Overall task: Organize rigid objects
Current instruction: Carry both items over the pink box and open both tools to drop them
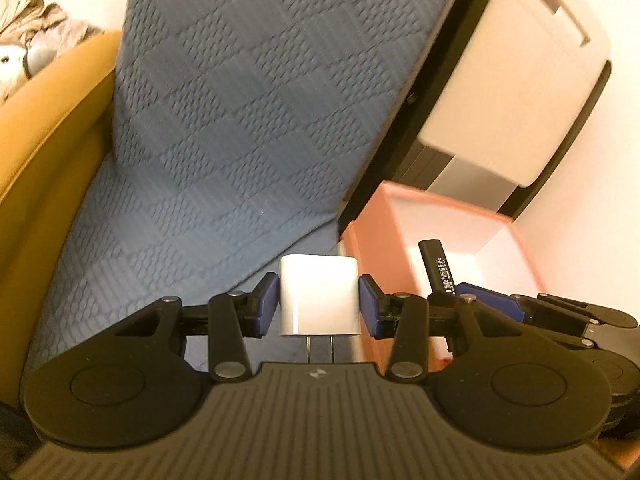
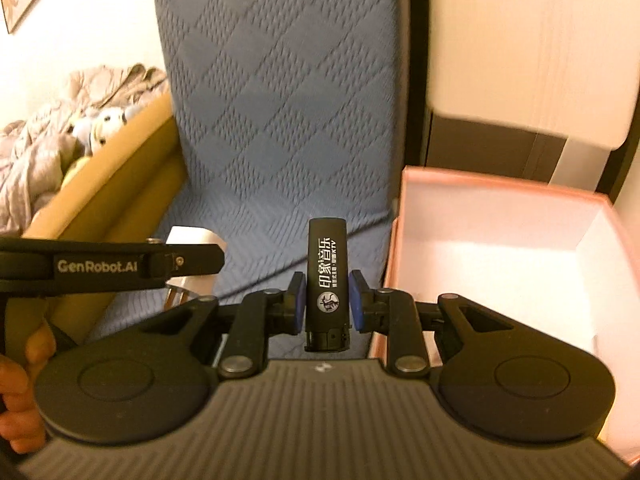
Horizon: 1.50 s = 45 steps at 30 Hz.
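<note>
Above the blue quilted mattress (image 1: 240, 120), beside the open pink box (image 2: 500, 208), both grippers carry loads. The left gripper (image 1: 319, 304) clamps a white plug adapter (image 1: 319, 294) by its flat sides, prongs toward the camera. The right gripper (image 2: 326, 300) pinches a black lighter (image 2: 326, 280) upright at its lower body. Risk: the lighter, held low, could pivot and slip; the close-set grippers could collide at the box.

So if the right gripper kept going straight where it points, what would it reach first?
Probably the blue quilted mattress cover ahead of the black printed lighter it holds; the pink open box lies off to its right. Depth is uncertain.
</note>
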Each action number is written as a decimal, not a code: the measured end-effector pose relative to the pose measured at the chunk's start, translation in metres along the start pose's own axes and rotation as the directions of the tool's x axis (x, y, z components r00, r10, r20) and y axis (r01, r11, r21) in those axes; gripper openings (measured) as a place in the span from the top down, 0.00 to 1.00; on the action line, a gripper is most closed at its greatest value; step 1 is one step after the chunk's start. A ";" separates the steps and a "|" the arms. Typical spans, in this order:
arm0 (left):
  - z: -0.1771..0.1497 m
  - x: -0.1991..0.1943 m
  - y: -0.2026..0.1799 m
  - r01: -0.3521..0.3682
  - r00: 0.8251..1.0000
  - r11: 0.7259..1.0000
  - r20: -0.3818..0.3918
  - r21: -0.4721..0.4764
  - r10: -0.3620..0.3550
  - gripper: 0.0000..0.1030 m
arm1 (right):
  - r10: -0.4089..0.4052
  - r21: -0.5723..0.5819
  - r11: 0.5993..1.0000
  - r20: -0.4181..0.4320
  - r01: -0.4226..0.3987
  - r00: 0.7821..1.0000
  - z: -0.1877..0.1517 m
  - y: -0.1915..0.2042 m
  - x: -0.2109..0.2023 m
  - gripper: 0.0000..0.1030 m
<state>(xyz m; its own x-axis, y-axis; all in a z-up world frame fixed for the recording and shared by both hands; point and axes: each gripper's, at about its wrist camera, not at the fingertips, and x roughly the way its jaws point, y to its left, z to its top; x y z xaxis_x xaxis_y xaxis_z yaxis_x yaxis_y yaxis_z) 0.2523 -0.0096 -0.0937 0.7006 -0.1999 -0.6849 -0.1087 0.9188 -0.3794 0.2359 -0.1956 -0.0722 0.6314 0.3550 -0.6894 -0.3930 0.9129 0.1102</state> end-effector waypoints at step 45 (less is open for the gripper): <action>-0.074 0.104 -0.189 0.074 0.973 0.989 -0.227 0.129 -0.043 0.53 | -0.080 0.237 0.963 -0.202 0.128 0.976 -0.105 -0.202 -0.009 0.75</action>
<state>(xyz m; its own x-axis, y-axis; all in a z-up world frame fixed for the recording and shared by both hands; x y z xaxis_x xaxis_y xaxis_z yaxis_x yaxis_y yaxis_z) 0.2936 -0.2295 -0.1397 0.5259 -0.3113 -0.7915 0.0353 0.9378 -0.3454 0.2397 -0.4041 -0.1637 0.5123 0.2329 -0.8266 -0.1392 0.9723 0.1877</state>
